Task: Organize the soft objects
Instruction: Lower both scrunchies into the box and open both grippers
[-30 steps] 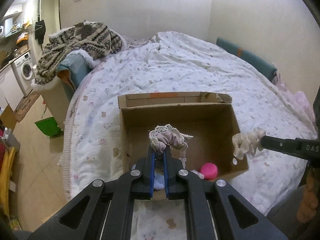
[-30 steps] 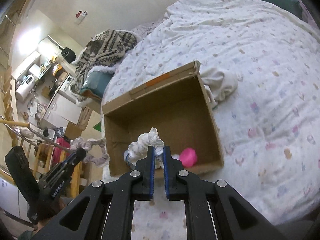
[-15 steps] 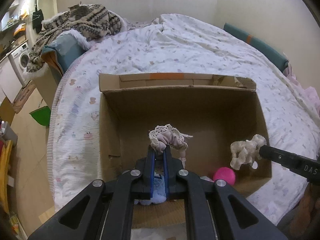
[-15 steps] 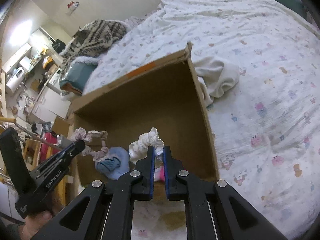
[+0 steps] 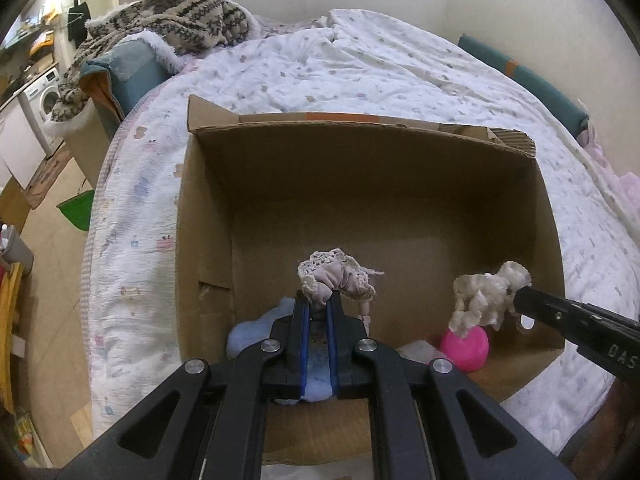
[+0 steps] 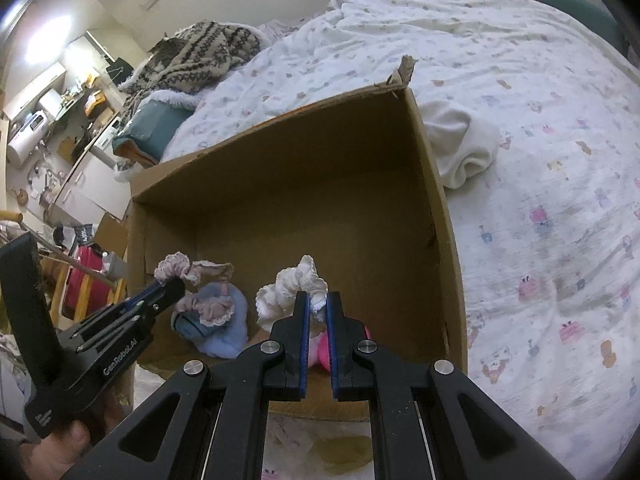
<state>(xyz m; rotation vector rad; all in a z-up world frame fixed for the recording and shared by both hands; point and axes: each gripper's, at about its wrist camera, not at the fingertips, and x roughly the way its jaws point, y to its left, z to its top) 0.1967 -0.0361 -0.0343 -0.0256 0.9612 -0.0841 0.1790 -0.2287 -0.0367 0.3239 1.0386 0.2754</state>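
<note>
Over the open cardboard box (image 5: 208, 216) on the bed (image 5: 360, 76): left gripper (image 5: 319, 300) clamped on a mauve lace-trimmed scrunchie (image 5: 334, 276), right gripper (image 6: 317, 304) pinching a white ruffled scrunchie (image 6: 292, 284). Both dangling inside the box's mouth, above a blue plush piece (image 6: 224, 320) and a pink ball (image 5: 466, 344) on the floor.

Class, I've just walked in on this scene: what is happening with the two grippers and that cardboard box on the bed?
A person holds a gripper in each hand over an open cardboard box on the bed. The left gripper is shut on a mauve lace-trimmed scrunchie; the right gripper is shut on a white ruffled scrunchie. Both hang inside the box, unreleased, above a pale blue plush and a pink ball.
</note>
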